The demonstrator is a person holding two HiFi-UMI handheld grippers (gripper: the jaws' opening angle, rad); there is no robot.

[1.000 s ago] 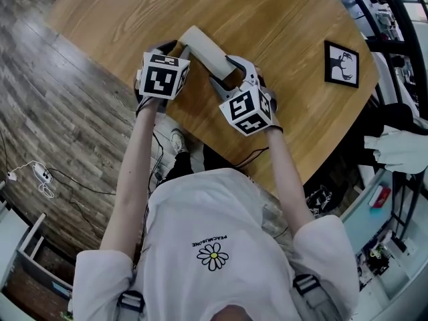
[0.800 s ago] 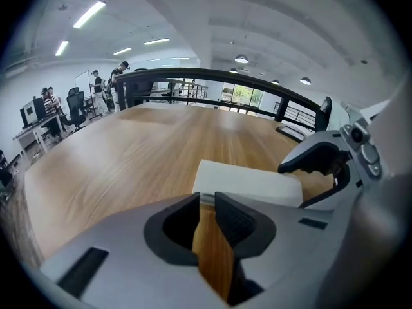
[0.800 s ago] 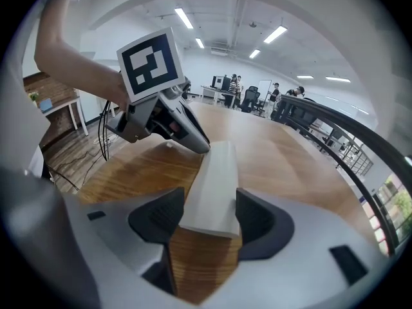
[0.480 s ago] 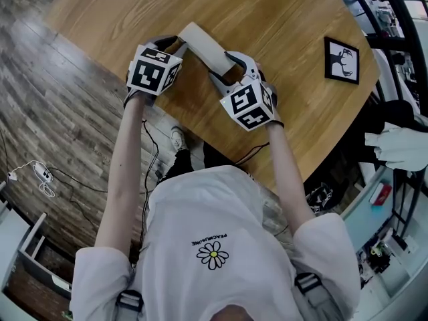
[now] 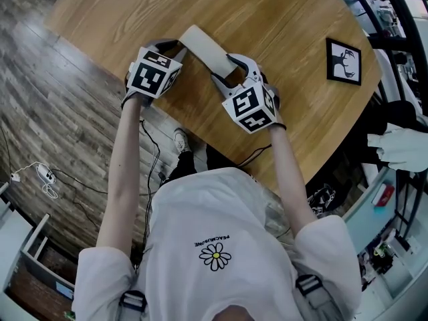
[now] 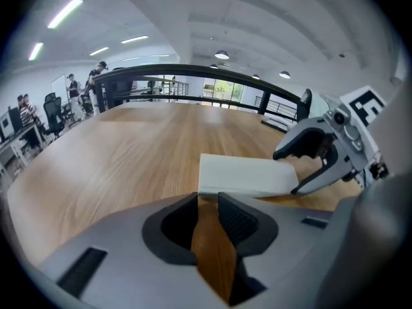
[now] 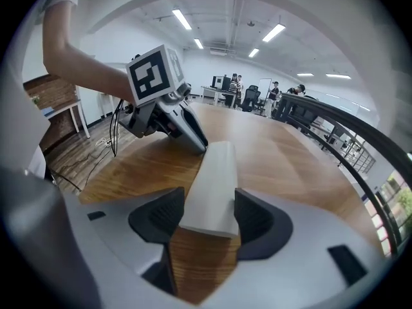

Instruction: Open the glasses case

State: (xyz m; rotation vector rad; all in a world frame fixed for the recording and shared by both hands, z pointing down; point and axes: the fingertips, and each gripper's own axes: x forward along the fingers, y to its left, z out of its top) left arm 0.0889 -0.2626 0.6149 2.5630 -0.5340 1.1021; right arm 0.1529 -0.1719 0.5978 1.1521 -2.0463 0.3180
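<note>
Closed, cream glasses case (image 5: pixel 204 47) lies on the wooden worktop (image 5: pixel 281 19).
Right claw (image 7: pixel 207 214) pinches one end; left claw (image 6: pixel 207 205), just easing wider, holds nothing, and only its own view shows that gap.

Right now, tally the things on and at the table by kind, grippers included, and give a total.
Glasses case: 1
Framed picture: 1
Grippers: 2, left (jaws just opened a little, nothing between the pads) and right
Total: 4
</note>
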